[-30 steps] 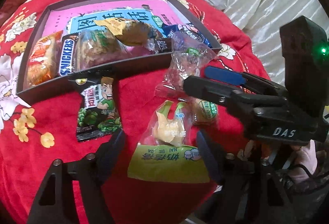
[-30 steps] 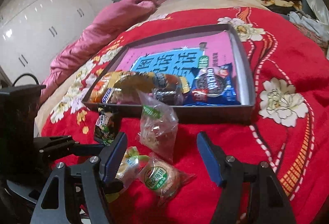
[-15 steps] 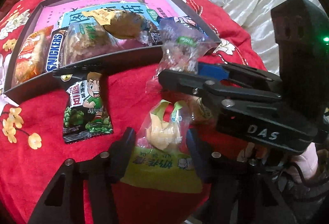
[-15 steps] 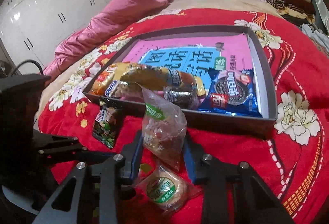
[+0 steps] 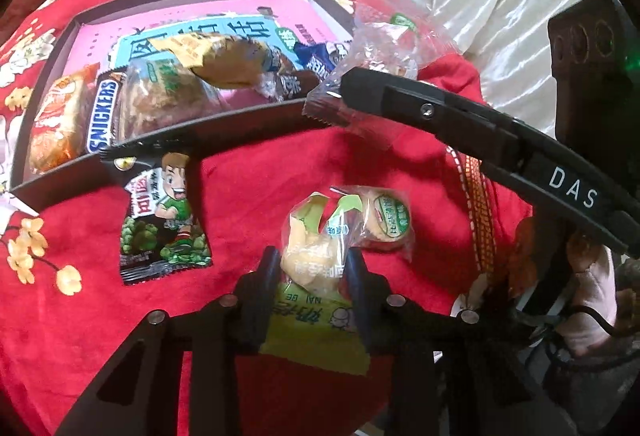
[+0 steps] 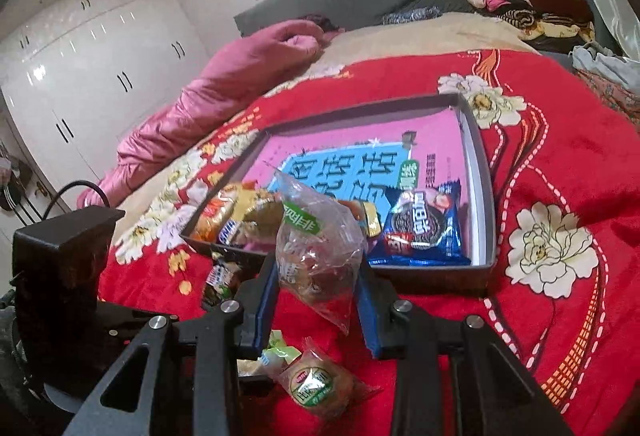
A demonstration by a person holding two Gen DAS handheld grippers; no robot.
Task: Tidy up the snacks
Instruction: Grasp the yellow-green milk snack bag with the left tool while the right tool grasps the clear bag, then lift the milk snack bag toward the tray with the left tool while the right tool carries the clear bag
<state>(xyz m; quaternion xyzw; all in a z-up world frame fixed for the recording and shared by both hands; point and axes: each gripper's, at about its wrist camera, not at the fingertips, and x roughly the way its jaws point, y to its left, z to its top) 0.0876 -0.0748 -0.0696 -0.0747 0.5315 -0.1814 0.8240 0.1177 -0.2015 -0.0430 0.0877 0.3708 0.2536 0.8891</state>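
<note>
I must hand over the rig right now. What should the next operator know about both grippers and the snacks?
Left gripper: shut on the yellow-green pack, low over the red blanket.
Right gripper: shut on the clear bag, lifted near the box front wall.
Done: Oreo pack, Snickers bar and several other snacks lie in the box.
Left: put both held snacks in the box, then the round cake and the pea pack, both on the blanket.
</note>
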